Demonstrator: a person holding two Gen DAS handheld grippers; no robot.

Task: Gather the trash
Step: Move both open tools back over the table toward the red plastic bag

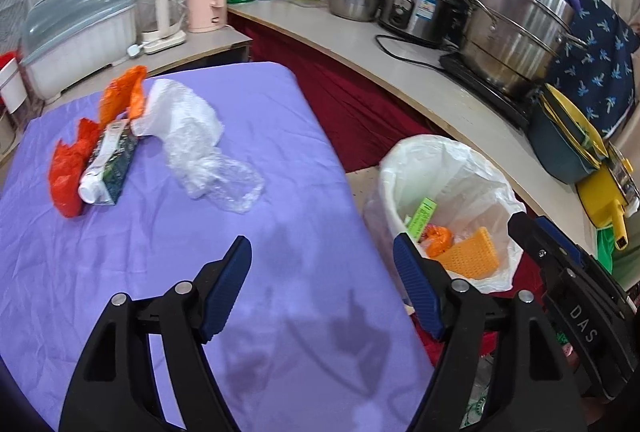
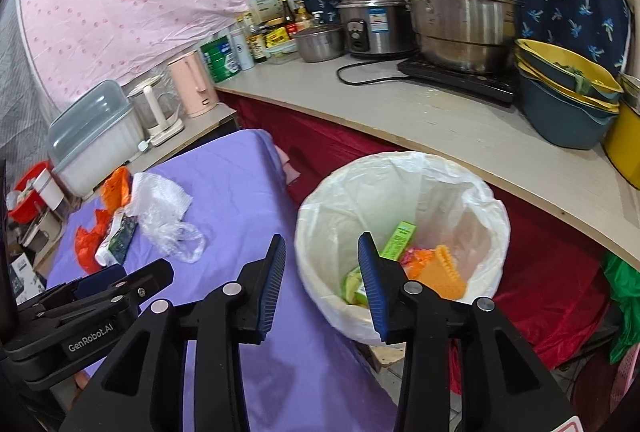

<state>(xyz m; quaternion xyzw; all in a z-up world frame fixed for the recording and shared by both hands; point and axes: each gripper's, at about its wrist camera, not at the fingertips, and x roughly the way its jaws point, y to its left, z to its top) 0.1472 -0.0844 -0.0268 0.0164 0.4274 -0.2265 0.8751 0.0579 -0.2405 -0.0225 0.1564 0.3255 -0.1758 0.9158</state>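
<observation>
Trash collection partly done

Some trash was already seen in the lined bin (image 2: pixel 400 191); a carton (image 1: pixel 108 163), orange bags (image 1: pixel 72 167) and clear plastic (image 1: pixel 200 143) were left on the bench (image 1: pixel 280 191). Both the left gripper (image 1: pixel 322 288) and right gripper (image 2: pixel 322 286) were held released, empty.

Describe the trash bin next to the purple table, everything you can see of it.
The trash bin is round and white, lined with a thin, crinkled white plastic bag folded out over its rim. It stands upright and open on the floor between the purple-covered table and the counter's red skirt. Inside lie a green box, an orange ridged piece, crumpled orange plastic and greenish scraps. The right gripper hangs open by its near rim, not touching.
</observation>
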